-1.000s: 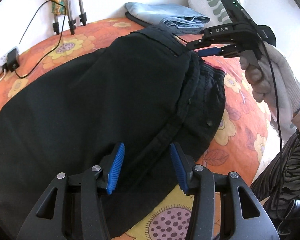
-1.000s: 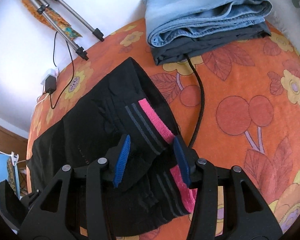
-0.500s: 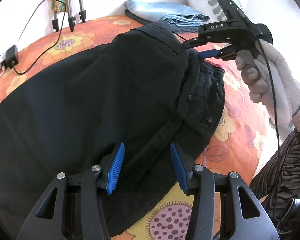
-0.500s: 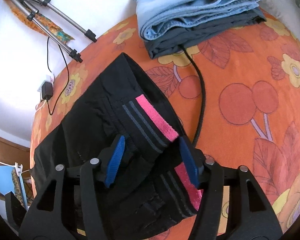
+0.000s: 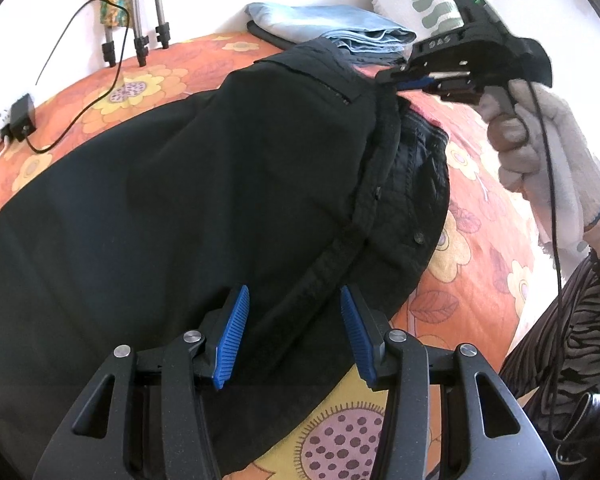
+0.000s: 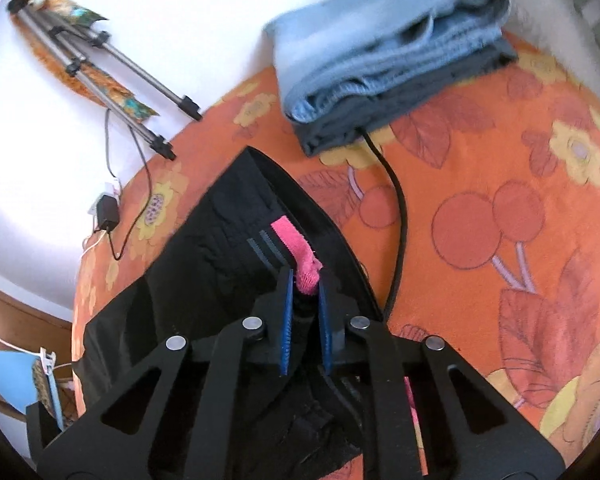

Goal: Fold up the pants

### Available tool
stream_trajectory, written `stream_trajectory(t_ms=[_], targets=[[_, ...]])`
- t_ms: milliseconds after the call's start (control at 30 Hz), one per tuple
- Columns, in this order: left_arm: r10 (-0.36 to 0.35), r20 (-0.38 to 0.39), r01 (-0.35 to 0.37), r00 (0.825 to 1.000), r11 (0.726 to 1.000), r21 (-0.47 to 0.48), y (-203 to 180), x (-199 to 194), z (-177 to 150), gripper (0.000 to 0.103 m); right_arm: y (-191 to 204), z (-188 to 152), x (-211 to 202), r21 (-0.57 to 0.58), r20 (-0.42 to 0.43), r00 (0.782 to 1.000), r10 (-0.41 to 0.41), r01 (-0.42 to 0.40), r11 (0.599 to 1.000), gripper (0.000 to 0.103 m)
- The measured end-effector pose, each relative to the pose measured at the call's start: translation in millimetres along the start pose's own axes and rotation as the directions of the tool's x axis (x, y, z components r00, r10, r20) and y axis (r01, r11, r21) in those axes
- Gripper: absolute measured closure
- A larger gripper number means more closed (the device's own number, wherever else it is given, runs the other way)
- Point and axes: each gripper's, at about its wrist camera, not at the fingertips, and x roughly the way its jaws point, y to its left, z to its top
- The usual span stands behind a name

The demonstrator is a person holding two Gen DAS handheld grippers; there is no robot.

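At the far left, a charger (image 5: 20, 118) and its cable are left at the edge of the bed (image 5: 451, 248), clear of the work. The black pants (image 5: 180, 200) are spread across the flowered bedcover, filling the middle of the left wrist view, waist end toward the right. The left gripper (image 5: 294, 334) is held over the near edge of the waistband, its jaws spread with cloth beneath them but not pinched, probably poised for a matching hold. Further right, the right gripper (image 6: 304, 308) has just been closing, and its jaws are now pressed on the far waistband, where a pink band (image 6: 300, 254) bunches between them; this corner seems to be taken for a fold. Folded jeans (image 6: 383, 52) are stacked beyond, likely already done.
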Motion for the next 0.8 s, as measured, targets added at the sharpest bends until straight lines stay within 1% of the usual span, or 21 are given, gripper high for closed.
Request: stream_trajectory(t_ms=[133,200,233,333,433,500,533,567,600,700,800], targets=[[0.026,0.000,-0.026,1.000,0.999,0.026,-6.4,0.6,-1.0,0.056,9.3,0.8,-13.8,-0.055,0.030,1.000,-0.007,0.009,0.998,0.092],[0.044,0.001,-0.044,0.999,0.998,0.050,-9.3,2.6,-1.8,0.052,8.6,0.9,-18.2,-0.050,0.038,0.999,0.001,0.001,0.999,0.092],[0.058,0.004,-0.058,0.998,0.996,0.063,-10.4,3.5,-1.5,0.052,8.0,1.4,-19.7,-0.047,0.038,0.999,0.007,-0.005,0.999,0.092],[0.099,0.014,-0.100,0.995,0.989,0.105,-15.0,6.3,-2.7,0.052,4.6,2.1,-26.1,-0.020,0.036,0.998,0.044,-0.043,0.999,0.092],[0.115,0.023,-0.117,0.993,0.987,0.114,-15.9,5.3,-4.5,0.052,2.9,0.3,-39.6,0.013,0.046,0.995,0.087,-0.088,0.996,0.092],[0.133,0.035,-0.137,0.990,0.982,0.131,-20.8,3.5,-6.0,0.051,5.4,-0.4,-50.9,0.017,0.060,0.993,0.102,-0.103,0.995,0.093],[0.136,0.040,-0.140,0.990,0.980,0.141,-23.2,2.4,-6.9,0.048,6.3,-0.7,-56.7,0.020,0.066,0.992,0.109,-0.111,0.994,0.093],[0.134,0.044,-0.139,0.990,0.979,0.152,-27.5,0.9,-7.8,0.041,6.6,-1.0,-61.4,0.024,0.071,0.991,0.115,-0.117,0.993,0.093],[0.138,0.053,-0.145,0.989,0.975,0.168,-32.9,-0.8,-8.6,0.039,6.6,-1.5,-66.0,0.027,0.078,0.990,0.120,-0.123,0.992,0.093],[0.194,0.084,-0.208,0.977,0.955,0.210,-43.7,-1.6,-10.2,0.038,6.8,-4.0,-75.7,0.029,0.086,0.989,0.122,-0.125,0.992,0.093],[0.269,0.111,-0.286,0.957,0.937,0.201,-42.4,-1.3,-9.6,0.039,4.9,-8.5,-81.6,0.027,0.084,0.990,0.111,-0.114,0.993,0.093]])
